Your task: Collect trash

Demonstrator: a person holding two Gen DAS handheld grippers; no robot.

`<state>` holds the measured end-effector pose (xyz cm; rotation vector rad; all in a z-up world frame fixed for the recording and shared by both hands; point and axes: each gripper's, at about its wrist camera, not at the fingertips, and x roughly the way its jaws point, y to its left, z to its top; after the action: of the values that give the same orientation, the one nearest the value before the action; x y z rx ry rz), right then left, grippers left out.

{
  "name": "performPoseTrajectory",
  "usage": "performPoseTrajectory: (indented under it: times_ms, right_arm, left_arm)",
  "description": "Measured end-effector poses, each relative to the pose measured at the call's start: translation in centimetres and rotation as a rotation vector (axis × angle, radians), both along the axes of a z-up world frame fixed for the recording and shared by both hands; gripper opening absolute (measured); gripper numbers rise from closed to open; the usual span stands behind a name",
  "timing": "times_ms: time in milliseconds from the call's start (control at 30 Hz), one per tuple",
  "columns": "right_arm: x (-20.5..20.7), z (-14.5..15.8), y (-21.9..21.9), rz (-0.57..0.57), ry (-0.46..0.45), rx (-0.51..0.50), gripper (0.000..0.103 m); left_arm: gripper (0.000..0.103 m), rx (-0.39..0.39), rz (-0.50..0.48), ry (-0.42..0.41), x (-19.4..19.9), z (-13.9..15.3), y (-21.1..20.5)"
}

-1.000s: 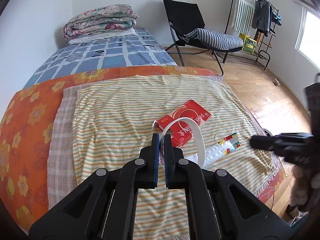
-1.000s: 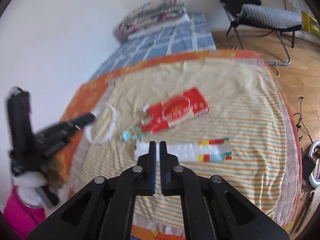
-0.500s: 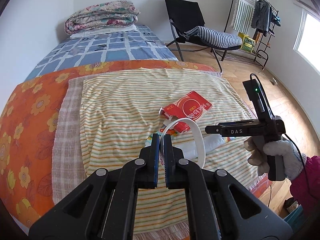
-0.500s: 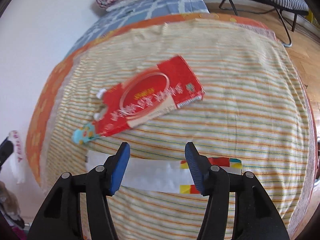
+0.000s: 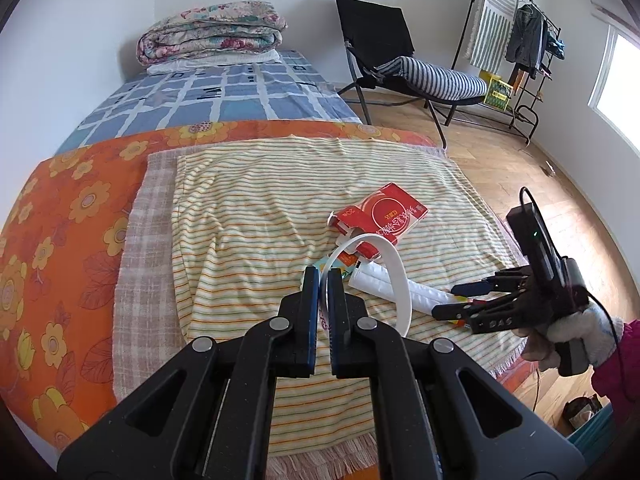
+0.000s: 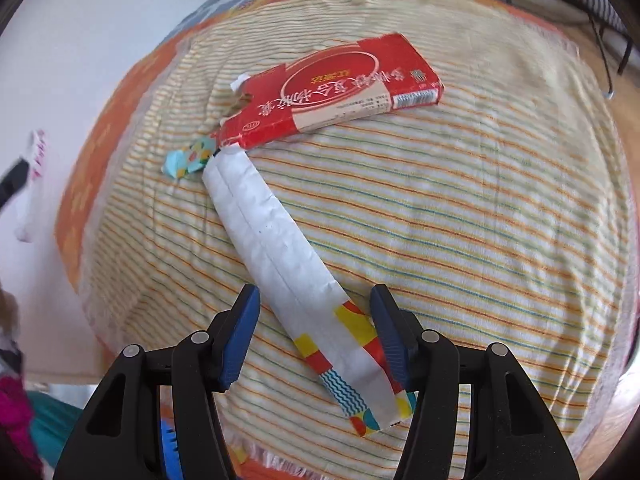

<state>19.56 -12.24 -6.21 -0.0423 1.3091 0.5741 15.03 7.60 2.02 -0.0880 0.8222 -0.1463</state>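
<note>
Three bits of litter lie together on the yellow striped cotton sheet point(image 6: 460, 216): a flattened red cardboard carton point(image 6: 340, 88), a long white foil wrapper with a bright patterned end point(image 6: 280, 248), and a small crumpled turquoise scrap point(image 6: 188, 160) just beside the carton's torn end.

Judging by how things lie, the step in hand is the pick-up of the wrapper. The right gripper point(image 6: 314, 340) is spread wide, holding nothing, its blue pads either side of the wrapper's patterned end; whether they touch the sheet I cannot tell. The next move would be to squeeze shut low enough to catch the thin foil without bunching the sheet, then lift it away.

The left gripper point(image 5: 323, 280) is closed tight on a white looped plastic strip point(image 5: 394, 268), which arches up in front of it above the pile.

Around them, the striped sheet is spread over an orange flowered cover point(image 5: 60, 240) on the bed, with a blue checked quilt point(image 5: 208, 96) and folded floral blankets point(image 5: 212, 32) further back. A black folding chair with a striped cushion point(image 5: 400, 60) and a clothes rack point(image 5: 516, 40) stand on the wooden floor.
</note>
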Motion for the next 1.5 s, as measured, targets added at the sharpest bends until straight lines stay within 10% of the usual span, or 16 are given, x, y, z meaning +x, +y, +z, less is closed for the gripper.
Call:
performPoseTrajectory:
  times_ms: [267, 967, 1500]
  right_arm:
    - [-3.9, 0.7, 2.6, 0.106, -0.145, -0.164, 0.024]
    - [-15.8, 4.6, -0.6, 0.115, -0.057, -0.003, 0.022]
    - [-23.8, 1.8, -3.1, 0.159, 0.033, -0.014, 0.022]
  left_arm:
    - [0.002, 0.040, -0.026, 0.003, -2.8, 0.2, -0.7]
    - [0.002, 0.176, -0.172, 0.035, -10.6, -2.0, -4.7]
    - [0.002, 0.207, -0.217, 0.119, -15.0, -6.0, -6.3]
